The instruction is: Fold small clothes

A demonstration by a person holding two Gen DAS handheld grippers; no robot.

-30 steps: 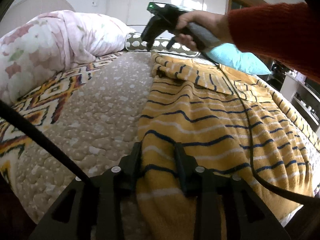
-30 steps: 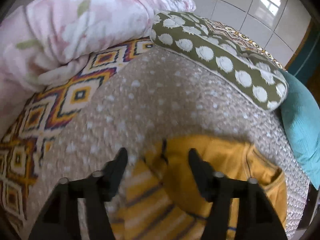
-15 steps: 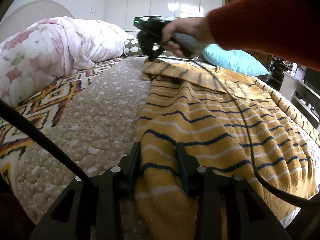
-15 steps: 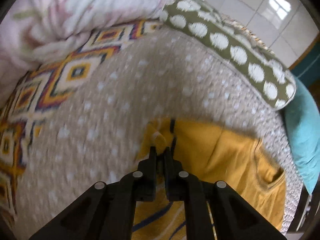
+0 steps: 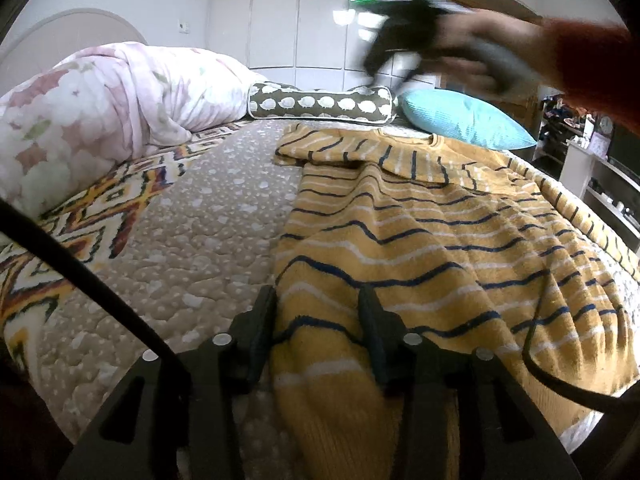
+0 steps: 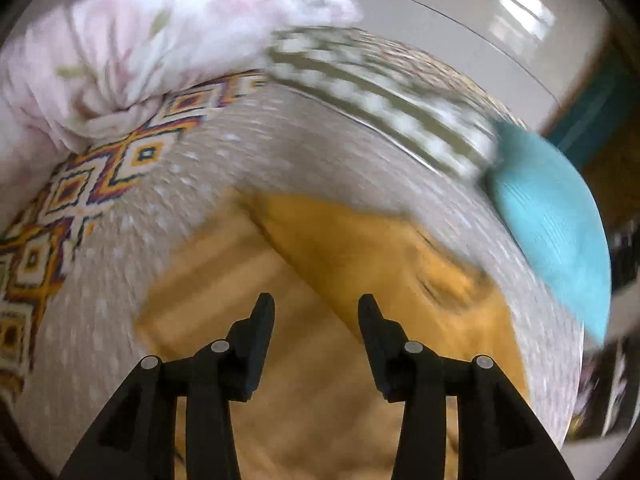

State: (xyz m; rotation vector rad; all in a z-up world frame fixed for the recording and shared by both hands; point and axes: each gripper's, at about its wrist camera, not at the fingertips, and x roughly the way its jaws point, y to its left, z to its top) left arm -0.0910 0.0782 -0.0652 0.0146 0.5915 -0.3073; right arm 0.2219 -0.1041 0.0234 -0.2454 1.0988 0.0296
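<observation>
Straddling the sweater's [image 5: 420,248] hem on the bed [image 5: 208,232], my left gripper [image 5: 316,300] has just been loosening, pads barely off it. My right gripper [image 6: 316,304], just reopened and empty, hangs above the shoulder. Soft, floppy knit: I'd pinch it at hem and shoulder.

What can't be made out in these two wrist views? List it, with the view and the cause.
- Right wrist view: motion blur smears the yellow striped knit sweater; its stripes and collar are unreadable.
- Left wrist view: the right gripper in the red-sleeved hand is blurred; its jaws cannot be read there.
- Left wrist view: the sweater hem lies between the left gripper fingers; contact unclear.
- Left wrist view: the sweater's right sleeve is cut off by the edge.
</observation>
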